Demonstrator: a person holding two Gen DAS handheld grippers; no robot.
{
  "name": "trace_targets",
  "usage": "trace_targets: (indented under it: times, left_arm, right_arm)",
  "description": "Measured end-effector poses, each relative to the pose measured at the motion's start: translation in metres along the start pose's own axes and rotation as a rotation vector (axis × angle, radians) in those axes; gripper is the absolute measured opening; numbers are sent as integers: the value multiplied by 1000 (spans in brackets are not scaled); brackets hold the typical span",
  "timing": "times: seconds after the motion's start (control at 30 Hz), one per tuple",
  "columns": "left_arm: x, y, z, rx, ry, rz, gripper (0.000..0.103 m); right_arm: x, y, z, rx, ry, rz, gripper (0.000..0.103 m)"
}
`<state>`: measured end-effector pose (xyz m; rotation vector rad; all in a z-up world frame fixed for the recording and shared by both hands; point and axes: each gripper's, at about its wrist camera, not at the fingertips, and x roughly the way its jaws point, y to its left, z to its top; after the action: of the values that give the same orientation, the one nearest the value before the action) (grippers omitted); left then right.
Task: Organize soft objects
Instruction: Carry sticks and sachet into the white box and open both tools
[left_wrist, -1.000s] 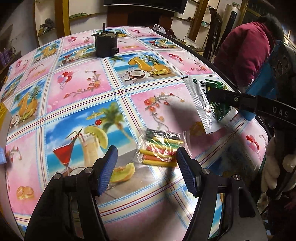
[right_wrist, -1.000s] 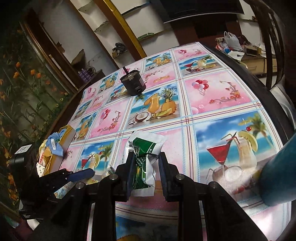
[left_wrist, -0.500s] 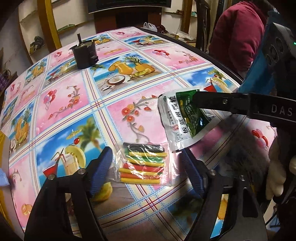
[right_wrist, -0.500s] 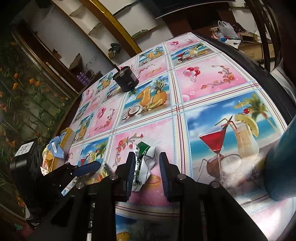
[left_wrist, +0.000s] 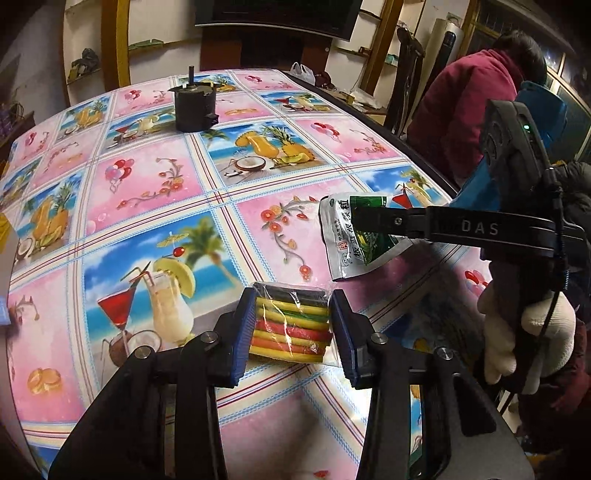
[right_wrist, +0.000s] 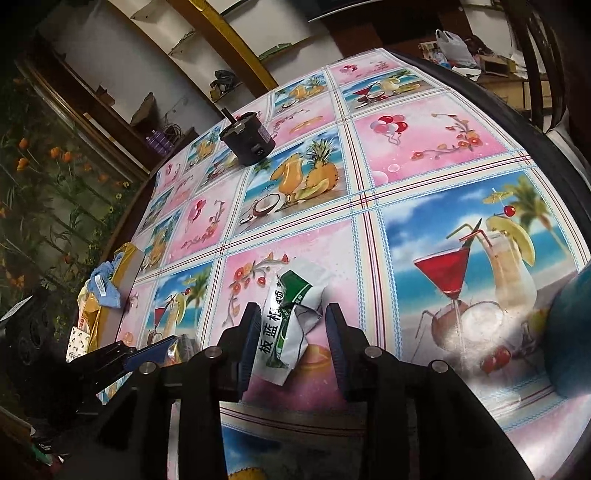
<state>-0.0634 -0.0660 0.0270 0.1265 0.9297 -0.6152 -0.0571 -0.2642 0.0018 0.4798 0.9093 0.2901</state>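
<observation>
The left gripper has just been closing and now has its blue pads against both ends of a clear packet of coloured strips, black, yellow, green and red, which lies on the tablecloth near the table's near edge; the pads look to be pressing the wrapper. The right gripper has just been opening: its jaws stand a little apart with a crumpled white and green sachet printed with Chinese characters between them, the left pad touching the sachet, the right pad just clear of its crumpled side. From the left wrist view the sachet sits just beyond and to the right of the strip packet, with one black finger of the right gripper across it. A white gloved hand holds that tool's handle. Farther back on the cloth stands a black cylindrical motor with a shaft on top. A person in a maroon hooded top sits beside the table at right
</observation>
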Motion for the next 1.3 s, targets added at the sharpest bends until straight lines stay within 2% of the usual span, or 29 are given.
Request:
trace_targets:
  times: [0.2,0.23,0.27,0.57,0.97,1.3]
  left_arm:
    - [-28,9,-12,-21,-54,22,39]
    - [-33,14,-14,-35,-61,19,39]
    - [-40,20,-17,-56,-71,17,40]
    - [-106,87,-47,-247,-188,42,40]
    - [-194,166,-102,-442,-348,183,40]
    - [-225,227,-144,-597,-408,266,40]
  right_arm:
    - [15,22,4,-49,12,-34,35]
    - [17,25,4,-54,16,-29,26]
    - [18,27,3,-56,18,-18,23]
    - [3,60,-3,-97,-18,62,23]
    - [17,165,-15,-282,18,183,23]
    - [61,255,-29,-396,120,281,22]
